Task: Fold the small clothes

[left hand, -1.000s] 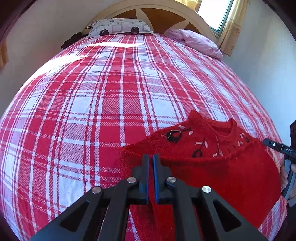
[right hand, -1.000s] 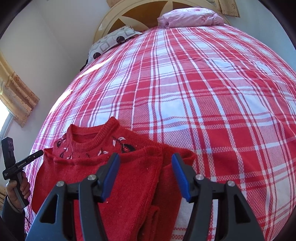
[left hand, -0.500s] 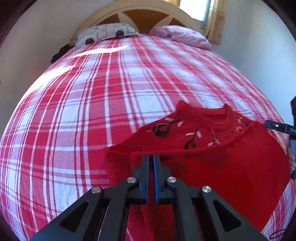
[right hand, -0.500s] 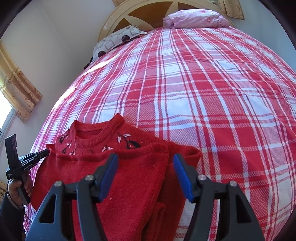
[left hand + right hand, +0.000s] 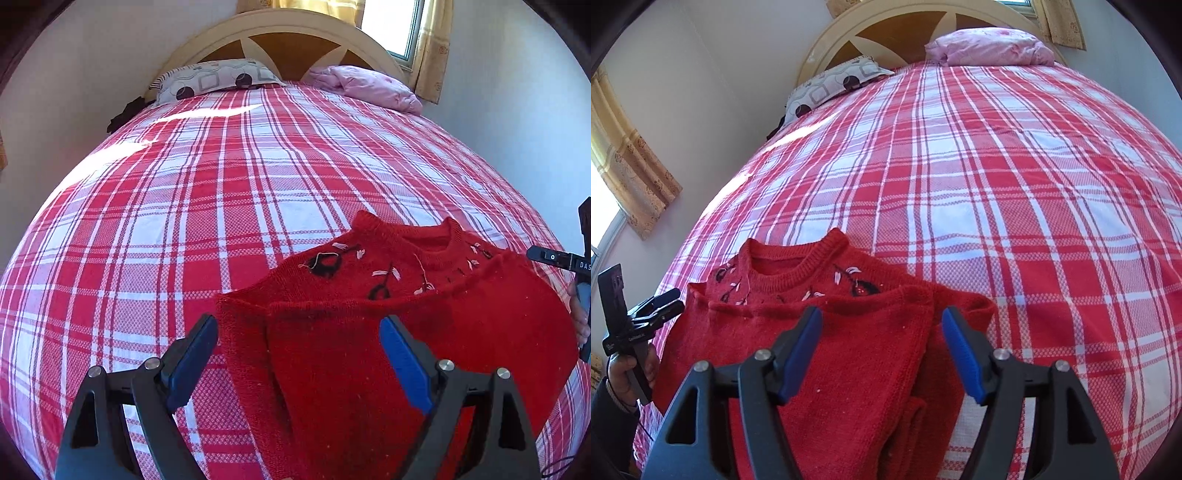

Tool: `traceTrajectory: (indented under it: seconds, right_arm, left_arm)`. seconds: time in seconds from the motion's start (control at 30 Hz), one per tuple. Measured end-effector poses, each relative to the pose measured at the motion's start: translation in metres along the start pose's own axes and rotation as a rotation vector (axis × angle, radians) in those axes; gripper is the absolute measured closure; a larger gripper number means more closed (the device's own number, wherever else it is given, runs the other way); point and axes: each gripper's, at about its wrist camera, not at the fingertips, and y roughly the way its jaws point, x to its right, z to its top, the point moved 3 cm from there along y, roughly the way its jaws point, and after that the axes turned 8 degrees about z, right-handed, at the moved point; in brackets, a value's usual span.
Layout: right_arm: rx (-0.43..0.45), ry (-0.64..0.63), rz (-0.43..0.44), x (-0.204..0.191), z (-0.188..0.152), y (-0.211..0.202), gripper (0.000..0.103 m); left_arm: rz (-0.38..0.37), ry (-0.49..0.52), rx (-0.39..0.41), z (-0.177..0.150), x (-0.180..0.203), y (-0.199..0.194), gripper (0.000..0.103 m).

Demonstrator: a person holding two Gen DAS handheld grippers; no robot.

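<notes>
A small red knitted sweater [image 5: 369, 332] with black and white embroidery near the collar lies on the bed, its sleeves folded in over the body. My left gripper [image 5: 299, 354] is open and empty, hovering over the sweater's left part. In the right wrist view the sweater [image 5: 857, 354] lies at the near left. My right gripper [image 5: 882, 350] is open and empty above its right part. The right gripper shows at the right edge of the left wrist view [image 5: 554, 256], and the left gripper at the left edge of the right wrist view [image 5: 653, 314].
The bed has a red and white plaid cover [image 5: 221, 184]. A patterned pillow [image 5: 214, 79] and a pink pillow [image 5: 365, 86] lie by the headboard [image 5: 280, 40]. Walls flank the bed, with curtained windows [image 5: 624, 166].
My left gripper was shut on the sweater's fabric; now it is open and has let go. The folded part lies on the sweater. The right gripper stayed open.
</notes>
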Motion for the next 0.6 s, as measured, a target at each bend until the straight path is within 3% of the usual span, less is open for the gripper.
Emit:
traceTrajectory:
  seconds: [0.13, 0.23, 0.33, 0.43, 0.5, 0.6]
  right_arm:
    - [0.008, 0.002, -0.002, 0.000, 0.002, -0.001, 0.034]
    - [-0.013, -0.018, -0.013, -0.002, 0.000, 0.004, 0.044]
    - [-0.025, -0.023, -0.017, -0.001, -0.002, 0.007, 0.051]
    - [-0.025, -0.007, -0.005, 0.002, -0.002, 0.010, 0.052]
    - [-0.028, 0.007, 0.001, 0.005, -0.003, 0.012, 0.052]
    - [-0.032, 0.017, 0.008, 0.007, -0.005, 0.014, 0.052]
  left_arm:
    - [0.020, 0.048, 0.014, -0.001, 0.005, -0.001, 0.013]
    - [0.058, 0.100, 0.028, 0.000, 0.013, -0.001, 0.013]
    - [0.045, 0.124, 0.048, 0.003, 0.018, -0.004, 0.015]
    - [0.028, 0.145, 0.033, 0.005, 0.024, 0.000, 0.021]
    - [0.024, 0.155, 0.010, 0.004, 0.026, 0.008, 0.032]
    - [0.000, 0.123, -0.043, 0.000, 0.022, 0.020, 0.040]
